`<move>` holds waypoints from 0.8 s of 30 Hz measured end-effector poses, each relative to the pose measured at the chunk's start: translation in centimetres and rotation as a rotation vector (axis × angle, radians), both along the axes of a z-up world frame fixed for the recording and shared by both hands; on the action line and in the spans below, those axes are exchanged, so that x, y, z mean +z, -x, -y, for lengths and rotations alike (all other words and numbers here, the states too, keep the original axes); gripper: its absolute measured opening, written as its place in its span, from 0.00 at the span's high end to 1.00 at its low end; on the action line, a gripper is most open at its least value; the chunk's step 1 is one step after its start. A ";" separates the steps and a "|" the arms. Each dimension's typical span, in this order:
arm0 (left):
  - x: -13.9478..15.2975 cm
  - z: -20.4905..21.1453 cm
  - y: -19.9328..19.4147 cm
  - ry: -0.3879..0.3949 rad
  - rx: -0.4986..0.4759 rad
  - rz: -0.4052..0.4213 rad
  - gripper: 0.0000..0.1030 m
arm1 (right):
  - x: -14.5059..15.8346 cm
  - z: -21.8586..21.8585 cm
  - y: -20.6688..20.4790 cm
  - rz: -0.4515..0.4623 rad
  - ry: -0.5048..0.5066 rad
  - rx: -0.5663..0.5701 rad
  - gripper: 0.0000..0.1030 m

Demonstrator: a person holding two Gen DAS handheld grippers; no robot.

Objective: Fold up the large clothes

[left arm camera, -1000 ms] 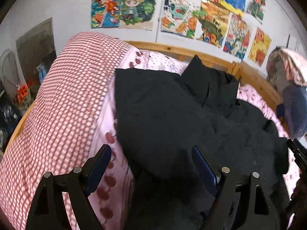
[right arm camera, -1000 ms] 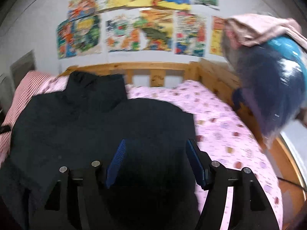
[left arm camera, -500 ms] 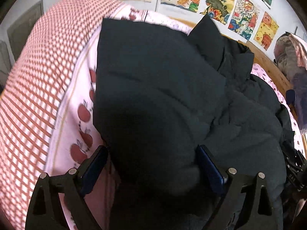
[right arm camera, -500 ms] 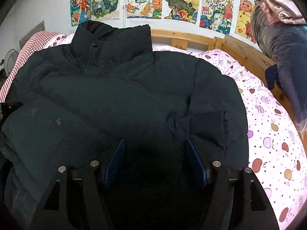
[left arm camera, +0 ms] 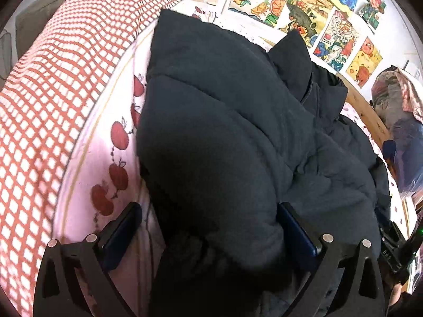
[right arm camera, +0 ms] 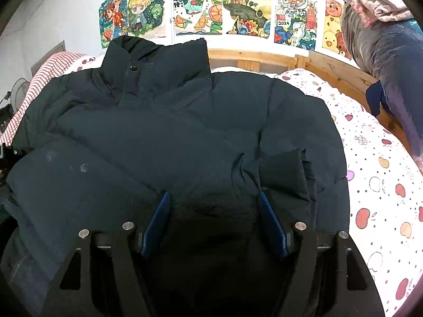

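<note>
A large black puffer jacket [right arm camera: 171, 137] lies front up on the bed, collar [right arm camera: 156, 63] toward the headboard. A sleeve cuff [right arm camera: 283, 174] is folded across its lower right. My right gripper [right arm camera: 214, 216] is open low over the jacket's bottom part, with dark fabric between its blue pads. In the left wrist view the jacket [left arm camera: 238, 132] bulges up at its left side. My left gripper [left arm camera: 208, 224] is open wide around that padded bulge, one finger over the sheet and the other on the jacket.
A red checked quilt [left arm camera: 53, 79] is heaped along the left side of the bed. Pink sheet with an apple print [right arm camera: 375, 171] lies bare at the right. Behind stand the wooden headboard [right arm camera: 251, 58] and a wall of posters [right arm camera: 238, 8]. A bagged bundle [right arm camera: 391, 52] sits at the far right.
Both grippers have dropped down and forward onto the jacket. The left one now straddles the jacket's left edge. Neither finger gap has changed.
</note>
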State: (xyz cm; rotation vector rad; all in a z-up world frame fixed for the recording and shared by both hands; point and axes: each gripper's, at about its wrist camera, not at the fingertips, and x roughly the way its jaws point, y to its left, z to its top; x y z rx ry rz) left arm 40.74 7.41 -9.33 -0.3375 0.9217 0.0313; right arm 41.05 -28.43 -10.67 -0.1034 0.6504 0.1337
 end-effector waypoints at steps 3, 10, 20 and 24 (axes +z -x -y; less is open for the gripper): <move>1.6 0.0 0.4 -0.046 0.005 -0.011 0.00 | 0.7 0.4 0.0 -0.012 -0.034 0.016 0.32; 4.8 -0.2 -0.3 -0.074 -0.041 0.028 0.01 | 3.2 0.6 0.2 -0.069 -0.035 0.079 0.18; 9.7 2.1 -5.8 -0.074 -0.149 0.120 0.01 | 8.9 1.0 -3.8 -0.081 -0.027 0.106 0.18; 11.3 3.1 -9.8 -0.080 -0.167 0.140 0.01 | 12.1 0.0 -8.2 -0.071 -0.050 0.088 0.18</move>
